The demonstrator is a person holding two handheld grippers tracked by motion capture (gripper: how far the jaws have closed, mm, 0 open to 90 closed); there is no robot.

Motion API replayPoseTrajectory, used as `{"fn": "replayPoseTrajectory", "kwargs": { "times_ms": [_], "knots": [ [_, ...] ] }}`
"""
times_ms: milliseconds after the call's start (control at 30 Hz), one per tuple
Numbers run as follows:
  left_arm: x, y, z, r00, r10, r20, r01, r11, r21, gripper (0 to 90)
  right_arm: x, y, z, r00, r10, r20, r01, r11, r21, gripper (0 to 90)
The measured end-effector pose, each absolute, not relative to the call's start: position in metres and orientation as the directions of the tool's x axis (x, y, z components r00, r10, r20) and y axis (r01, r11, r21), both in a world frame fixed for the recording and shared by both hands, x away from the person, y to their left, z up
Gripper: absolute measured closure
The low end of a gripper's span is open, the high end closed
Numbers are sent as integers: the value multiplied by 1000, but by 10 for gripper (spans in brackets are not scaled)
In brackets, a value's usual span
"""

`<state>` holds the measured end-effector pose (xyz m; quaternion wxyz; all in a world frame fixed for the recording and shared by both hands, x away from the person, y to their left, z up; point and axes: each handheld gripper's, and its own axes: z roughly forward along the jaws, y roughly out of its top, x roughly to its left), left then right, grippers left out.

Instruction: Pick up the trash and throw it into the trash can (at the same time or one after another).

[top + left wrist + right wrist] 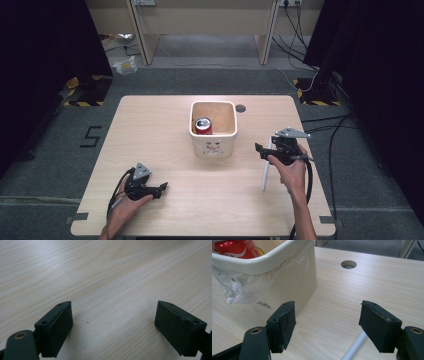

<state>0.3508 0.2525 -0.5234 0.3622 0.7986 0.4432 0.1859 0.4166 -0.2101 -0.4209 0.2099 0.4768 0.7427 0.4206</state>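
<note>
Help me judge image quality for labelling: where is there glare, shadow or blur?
High view: sharp table, dark black corners. Left gripper view: pale sheen across the wood at top left, soft shadow between the jaws. Right gripper view: white rod blurred, glare on the red can.

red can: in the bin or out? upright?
In. The red drink can stands upright inside the cream plastic bin, silver top facing up in the high view, near the bin's left wall.
</note>
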Motion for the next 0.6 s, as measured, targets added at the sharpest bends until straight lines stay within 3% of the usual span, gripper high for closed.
{"fn": "replayPoseTrajectory", "kwargs": {
  "times_ms": [600],
  "knots": [
    [351,252,-524,538,843,-24,572,-344,744,141,414,-225,-460,-394,916,77,608,197,769,352]
  ]
}}
